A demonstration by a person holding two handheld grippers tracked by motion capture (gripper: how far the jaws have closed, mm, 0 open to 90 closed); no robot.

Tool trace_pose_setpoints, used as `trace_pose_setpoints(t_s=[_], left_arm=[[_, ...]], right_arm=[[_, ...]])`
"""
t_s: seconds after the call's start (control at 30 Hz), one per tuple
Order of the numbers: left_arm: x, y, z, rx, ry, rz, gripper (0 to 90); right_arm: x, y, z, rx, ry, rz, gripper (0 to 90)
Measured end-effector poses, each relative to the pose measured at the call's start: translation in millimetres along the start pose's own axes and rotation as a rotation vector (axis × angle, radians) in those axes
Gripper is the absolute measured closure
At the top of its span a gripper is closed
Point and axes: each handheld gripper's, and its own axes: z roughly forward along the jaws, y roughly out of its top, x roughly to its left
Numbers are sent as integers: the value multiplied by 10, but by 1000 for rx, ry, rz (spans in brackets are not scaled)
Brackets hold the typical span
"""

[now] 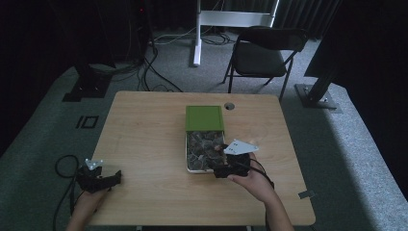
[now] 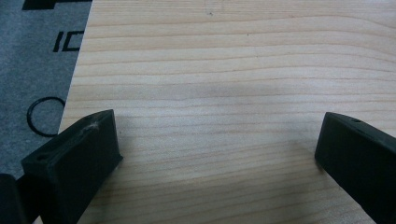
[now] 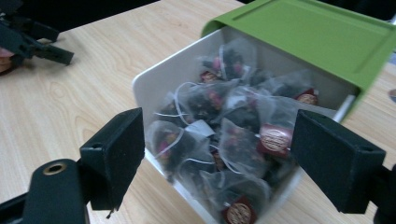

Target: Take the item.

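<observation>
**Right gripper poised over the open box of tea bags**

On the wooden worktop (image 1: 144, 144) a white box (image 1: 188, 166) sits a little past centre, its green lid (image 1: 204, 118) slid back toward twelve o'clock so that the near half lies open. Inside is a heap of clear tea bags (image 3: 224, 130) with dark leaves, white strings and round red tags.

The right gripper (image 1: 226, 166) hangs at the box's four o'clock corner, right beside its rim. In the right gripper view its jaws stand wide apart with the tea bags seen between them; nothing is clamped.

The left gripper (image 1: 113, 179) rests at the worktop's seven o'clock corner, well apart from the box. In the left gripper view its jaws are spread over bare wood, holding nothing. A folding chair (image 1: 262, 55) stands beyond the worktop at one o'clock.
</observation>
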Motion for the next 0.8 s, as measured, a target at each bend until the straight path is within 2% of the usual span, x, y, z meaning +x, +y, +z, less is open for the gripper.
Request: trace_pose_setpoints(t_s=[0.37,0.57,0.67,0.8], left_arm=[[0,0,1,-1,0,0,3],[1,0,-1,0,0,1,3],[1,-1,0,0,-1,1,2],[1,-1,0,-1,-1,1,3]], right_arm=[[142,-15,194,22,58,-31,196],[208,-60,303,41,83,-30,217],[225,-92,366,48,91,-33,243],[241,-127,430,53,91,-33,333]])
